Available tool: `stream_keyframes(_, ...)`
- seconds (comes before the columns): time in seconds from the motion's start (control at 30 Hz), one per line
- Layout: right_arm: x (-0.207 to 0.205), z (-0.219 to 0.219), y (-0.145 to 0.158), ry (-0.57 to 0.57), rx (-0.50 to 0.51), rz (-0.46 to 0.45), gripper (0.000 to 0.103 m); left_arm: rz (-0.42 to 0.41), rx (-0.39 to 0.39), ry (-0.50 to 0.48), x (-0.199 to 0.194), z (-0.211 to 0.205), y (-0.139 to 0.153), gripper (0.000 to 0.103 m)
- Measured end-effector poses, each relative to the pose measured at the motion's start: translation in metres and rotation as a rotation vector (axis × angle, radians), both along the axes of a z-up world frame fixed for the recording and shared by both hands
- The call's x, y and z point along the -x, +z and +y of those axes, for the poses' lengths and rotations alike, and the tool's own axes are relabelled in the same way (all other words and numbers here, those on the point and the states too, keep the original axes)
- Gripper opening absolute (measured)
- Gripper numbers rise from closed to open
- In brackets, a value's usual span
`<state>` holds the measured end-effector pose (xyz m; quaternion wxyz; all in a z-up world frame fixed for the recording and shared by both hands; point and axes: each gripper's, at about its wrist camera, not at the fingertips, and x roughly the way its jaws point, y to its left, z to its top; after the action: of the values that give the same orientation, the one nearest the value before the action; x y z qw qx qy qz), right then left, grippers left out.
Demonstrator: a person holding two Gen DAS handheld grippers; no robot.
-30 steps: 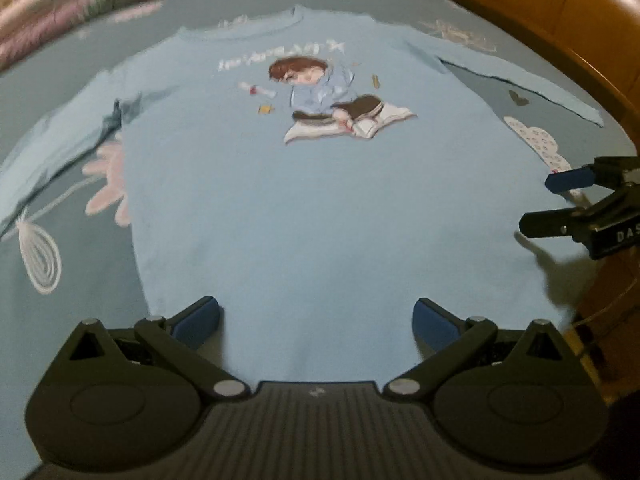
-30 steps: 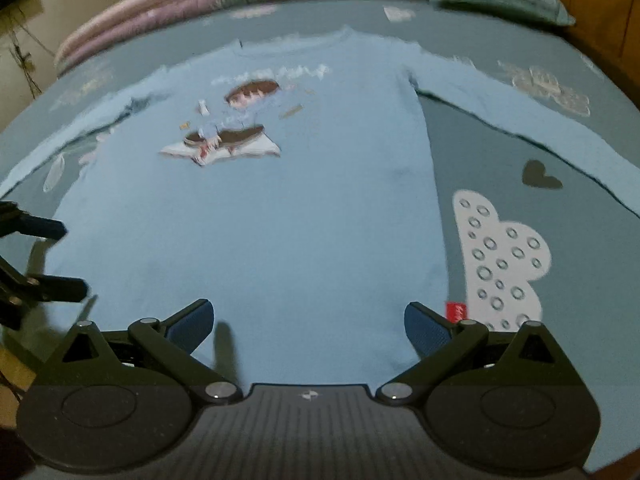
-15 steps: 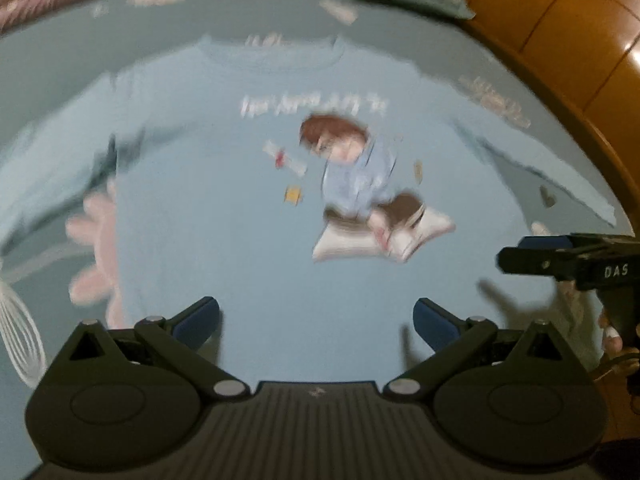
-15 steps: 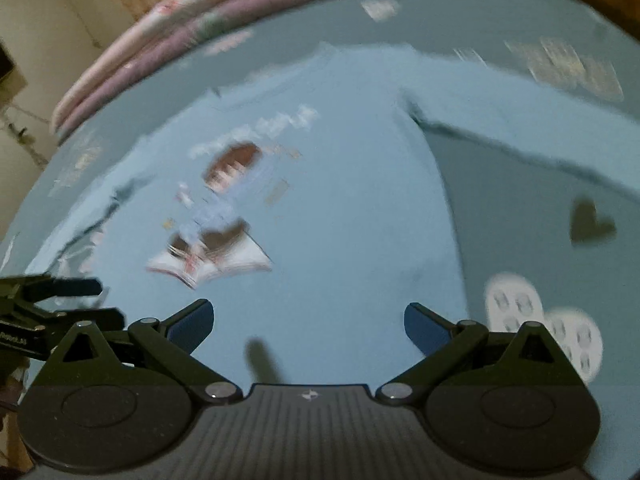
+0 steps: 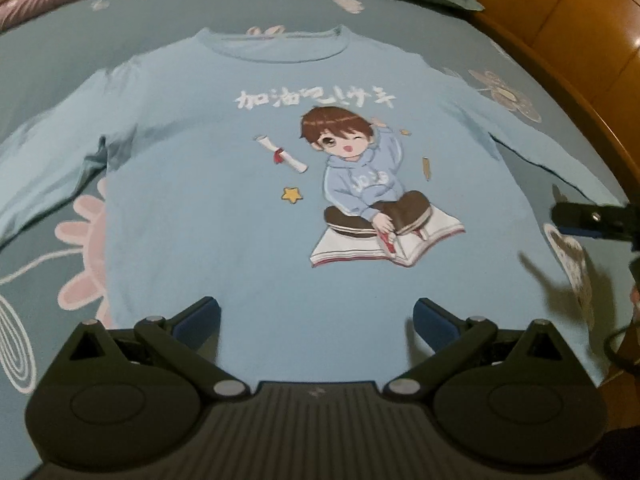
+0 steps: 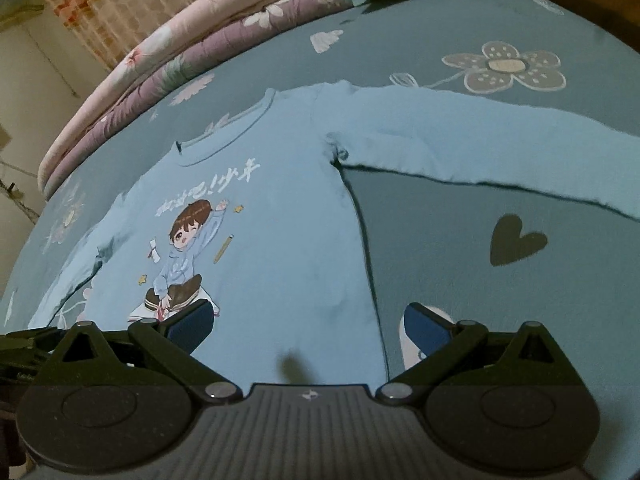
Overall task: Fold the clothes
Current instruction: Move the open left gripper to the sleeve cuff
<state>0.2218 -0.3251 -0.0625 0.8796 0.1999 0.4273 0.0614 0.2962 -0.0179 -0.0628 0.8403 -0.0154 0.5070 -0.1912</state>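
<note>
The shirt (image 5: pixel 248 216) lies flat, print up, ahead of and under both grippers, sleeves spread. The left gripper (image 5: pixel 316 316) and right gripper (image 6: pixel 308 320) hover with jaws apart, holding nothing. A pinch could catch the bedsheet (image 6: pixel 460 248) too, or take only the top layer, skewing the fold.

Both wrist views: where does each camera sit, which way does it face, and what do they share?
Left wrist view: rides the left gripper, above the sweatshirt near its hem, facing the collar; own open fingers show, right gripper at the right edge.
Right wrist view: rides the right gripper, over the sweatshirt's side edge, facing the outstretched sleeve and folded quilts; own open fingers show.
Shared: sweatshirt with cartoon print, teal bedsheet.
</note>
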Motion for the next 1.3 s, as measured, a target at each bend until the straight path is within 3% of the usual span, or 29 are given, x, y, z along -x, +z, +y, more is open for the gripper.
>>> stream_keyframes(0.13, -0.003, -0.001, 0.003, 0.017, 0.012, -0.012, 0.103, -0.013, 0.031, 0.030, 0.000, 0.004, -0.003, 0.102)
stream_keyframes(0.37, -0.008, -0.012, 0.007, -0.017, 0.007, -0.022, 0.103, -0.033, -0.015, -0.013, 0.002, -0.003, -0.005, 0.102)
stream_keyframes(0.5, -0.009, -0.012, 0.005, -0.016, -0.003, -0.026, 0.103, -0.001, 0.028, 0.046, -0.004, 0.004, -0.002, 0.102)
stream_keyframes(0.77, -0.010, -0.009, 0.005, -0.004, -0.010, -0.023, 0.103, -0.062, 0.033, 0.198, -0.006, 0.040, 0.016, 0.102)
stream_keyframes(0.87, -0.010, -0.004, 0.004, 0.022, -0.020, -0.011, 0.103, -0.086, 0.046, 0.312, -0.001, 0.067, 0.021, 0.100)
stream_keyframes(0.97, -0.011, 0.003, 0.005, 0.054, -0.024, -0.002, 0.103, -0.101, 0.098, 0.477, 0.009, 0.106, 0.022, 0.091)
stream_keyframes(1.3, -0.024, 0.048, 0.025, 0.197, 0.040, -0.017, 0.103, -0.188, 0.438, 1.042, 0.083, 0.259, 0.005, 0.088)
